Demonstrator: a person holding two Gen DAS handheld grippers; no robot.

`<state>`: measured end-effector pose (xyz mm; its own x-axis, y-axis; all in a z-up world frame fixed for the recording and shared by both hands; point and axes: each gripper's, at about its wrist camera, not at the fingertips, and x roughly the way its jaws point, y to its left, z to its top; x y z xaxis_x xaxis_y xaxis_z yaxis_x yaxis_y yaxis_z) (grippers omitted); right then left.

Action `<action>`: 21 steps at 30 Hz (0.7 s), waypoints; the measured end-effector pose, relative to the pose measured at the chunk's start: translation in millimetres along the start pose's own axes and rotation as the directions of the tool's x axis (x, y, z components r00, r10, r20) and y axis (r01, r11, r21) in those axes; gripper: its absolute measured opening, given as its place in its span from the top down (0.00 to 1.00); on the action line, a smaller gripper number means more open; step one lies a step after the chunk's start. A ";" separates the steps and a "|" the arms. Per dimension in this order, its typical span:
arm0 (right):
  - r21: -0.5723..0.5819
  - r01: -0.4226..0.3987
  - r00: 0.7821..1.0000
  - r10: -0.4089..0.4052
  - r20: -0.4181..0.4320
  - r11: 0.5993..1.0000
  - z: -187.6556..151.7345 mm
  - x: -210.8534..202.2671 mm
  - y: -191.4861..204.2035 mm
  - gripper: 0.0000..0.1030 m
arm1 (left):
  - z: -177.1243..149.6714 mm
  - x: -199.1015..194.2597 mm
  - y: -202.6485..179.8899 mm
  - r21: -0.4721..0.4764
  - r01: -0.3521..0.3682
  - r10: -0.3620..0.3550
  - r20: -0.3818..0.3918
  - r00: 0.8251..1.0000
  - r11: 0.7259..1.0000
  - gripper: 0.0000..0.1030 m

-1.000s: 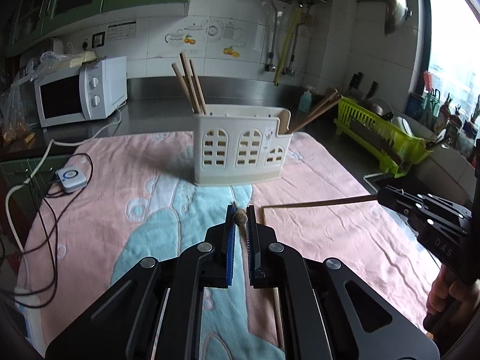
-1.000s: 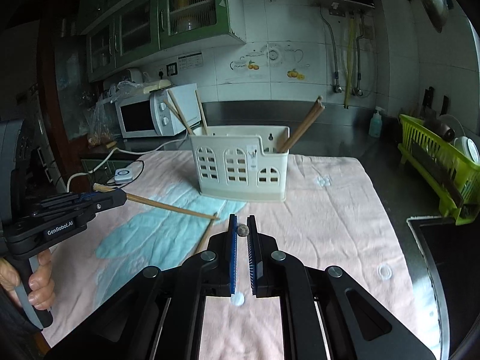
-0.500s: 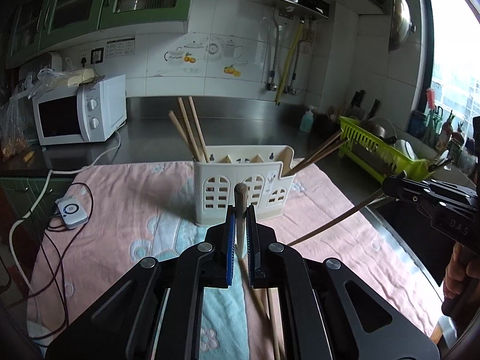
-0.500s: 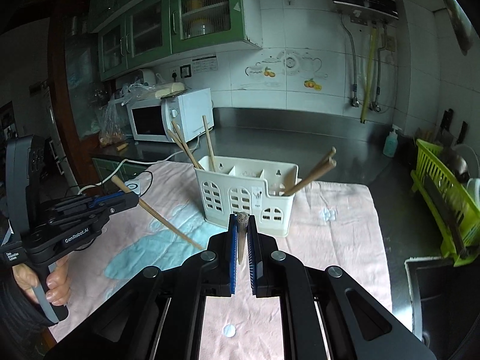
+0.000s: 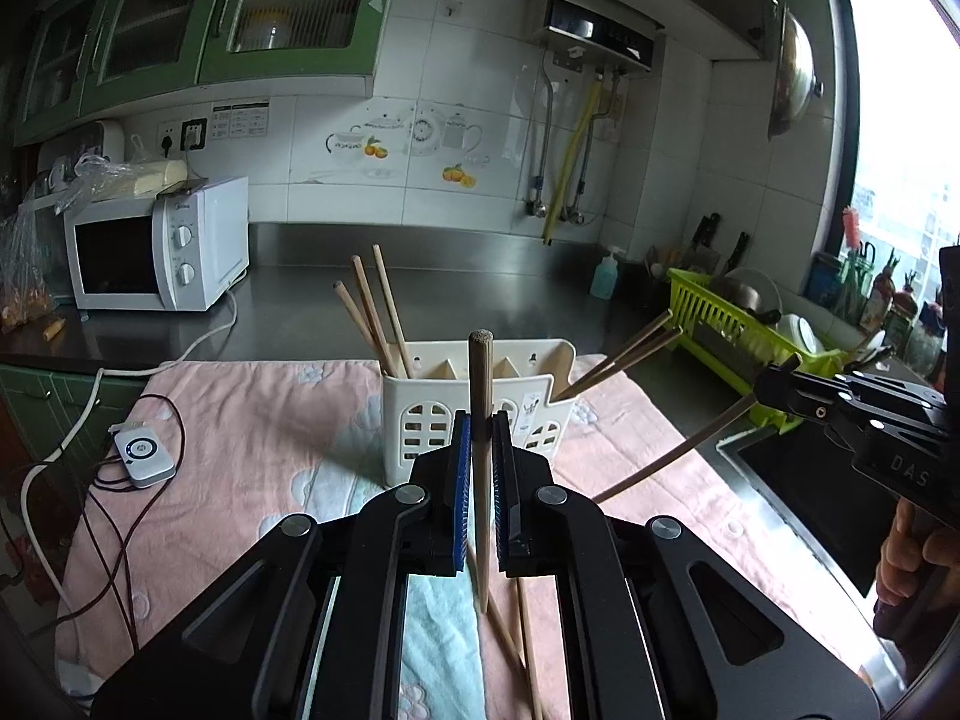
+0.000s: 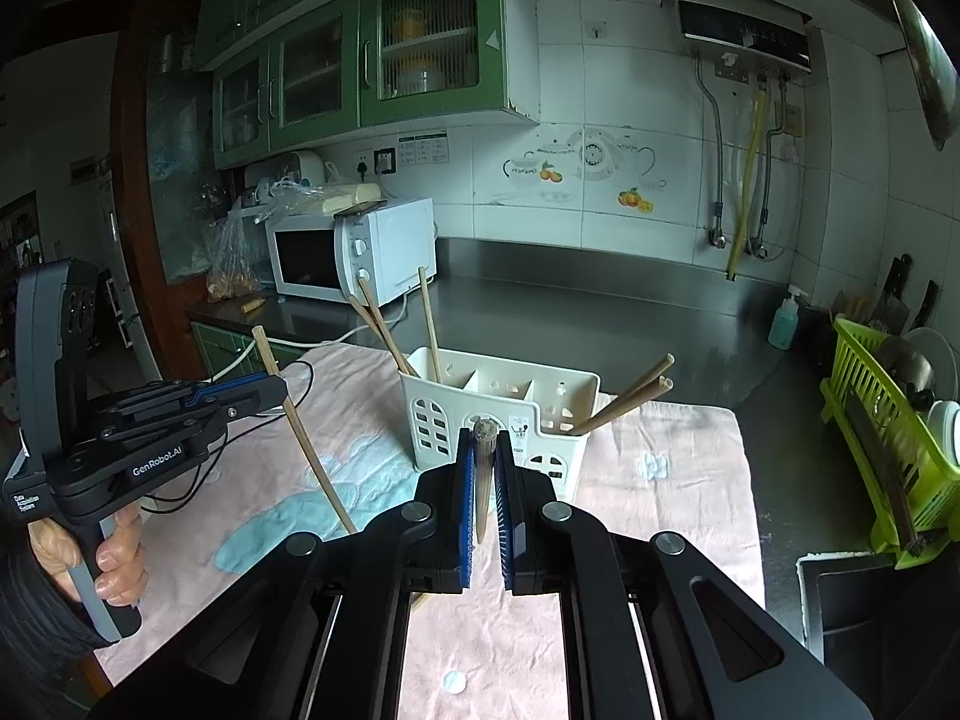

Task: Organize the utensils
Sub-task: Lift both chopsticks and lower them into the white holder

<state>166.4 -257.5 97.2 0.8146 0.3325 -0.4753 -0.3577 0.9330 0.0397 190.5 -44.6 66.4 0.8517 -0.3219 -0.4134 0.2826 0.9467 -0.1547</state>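
A white slotted utensil holder [image 5: 420,420] stands on the pink cloth, with several wooden chopsticks leaning out of its left end [image 5: 372,312] and right end [image 5: 624,354]. My left gripper [image 5: 481,426] is shut on one chopstick [image 5: 480,372], held nearly upright in front of the holder. From the right wrist view, that left gripper [image 6: 279,387] carries its chopstick [image 6: 306,444] slanting down left of the holder [image 6: 558,420]. My right gripper [image 6: 485,438] is shut on another chopstick [image 6: 483,429]. In the left wrist view this right gripper [image 5: 762,387] holds its stick [image 5: 660,462] angled down.
Two loose chopsticks [image 5: 516,630] lie on the pink and blue cloth [image 5: 270,420] under the left gripper. A white device with cables [image 5: 144,450] sits at the cloth's left edge. A microwave [image 5: 156,246] stands behind, and a green dish rack [image 6: 888,432] to the right by a sink.
Both grippers rose above the cloth with their chopsticks. Each stick swung from nearly flat toward upright, and the holder now sits lower in both views.
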 end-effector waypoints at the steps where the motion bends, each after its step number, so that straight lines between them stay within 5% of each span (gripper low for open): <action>1: 0.000 0.000 1.000 0.000 0.002 1.000 1.5 -0.2 -0.3 0.94 | 0.9 -1.0 0.4 -0.001 0.001 -0.001 0.004 1.000 1.000 0.95; 12: -0.040 0.029 0.998 -0.027 0.053 0.999 50.0 2.0 -8.1 0.94 | 52.6 -6.3 -0.7 0.001 0.003 -0.003 0.102 0.995 1.000 0.95; 21: -0.046 0.064 0.994 -0.059 0.097 0.997 96.4 14.4 -22.3 0.94 | 122.8 -4.8 -2.3 0.007 -0.006 0.004 0.246 0.969 1.000 0.95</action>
<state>230.1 -260.3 174.3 0.8745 0.2888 -0.3897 -0.3260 0.9448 -0.0314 239.9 -43.4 179.0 0.9353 -0.3042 -0.1809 0.2803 0.9488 -0.1458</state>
